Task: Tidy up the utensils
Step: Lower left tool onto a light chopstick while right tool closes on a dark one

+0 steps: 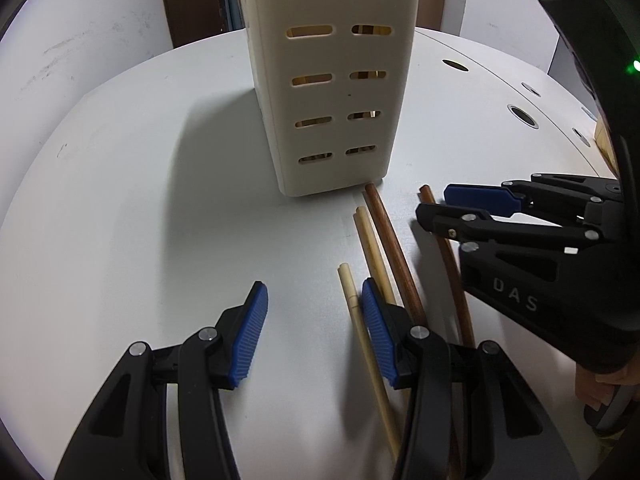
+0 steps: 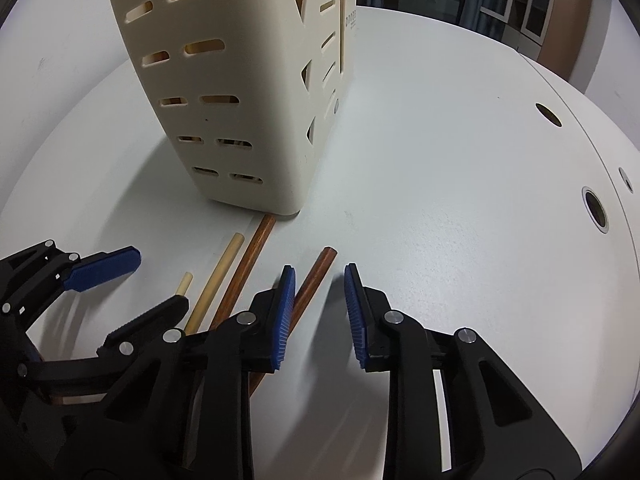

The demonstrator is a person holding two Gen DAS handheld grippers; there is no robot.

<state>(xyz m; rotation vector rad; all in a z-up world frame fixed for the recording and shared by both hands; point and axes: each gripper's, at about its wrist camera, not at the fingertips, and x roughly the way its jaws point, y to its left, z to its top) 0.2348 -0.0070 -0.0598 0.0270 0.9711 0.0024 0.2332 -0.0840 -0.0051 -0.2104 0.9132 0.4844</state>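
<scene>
Left wrist view first, reading left to right. We see the left gripper (image 1: 314, 334) low over the white table (image 1: 120, 220), jaws roughly half open with bare tabletop between the blue pads, nothing held. Its right pad sits on top of the chopsticks: the short pale chopstick (image 1: 362, 332) runs just along the inner edge of that pad, and the longer pale chopstick (image 1: 372, 246) passes under the pad. Next right, the dark brown chopstick (image 1: 390, 240) lies just beside the pale one, its far tip almost touching the base of the cream utensil holder (image 1: 332, 80), which stands upright behind. Further right, the second brown chopstick (image 1: 450, 264) goes under the right gripper (image 1: 438, 204), which comes in from the right edge.

Right wrist view, left to right: left gripper (image 2: 160, 280) at the left edge, then the pale short stick (image 2: 184, 283), pale long stick (image 2: 218, 276), dark brown stick (image 2: 248, 264) pointing at the holder (image 2: 240, 80). The second brown stick (image 2: 316, 276) lies against the inner face of the right gripper's (image 2: 320, 280) left pad, and the right pad stands apart from it. So the jaws are narrow but not clamped; the stick rests on the table (image 2: 440, 160), between the pads.
</scene>
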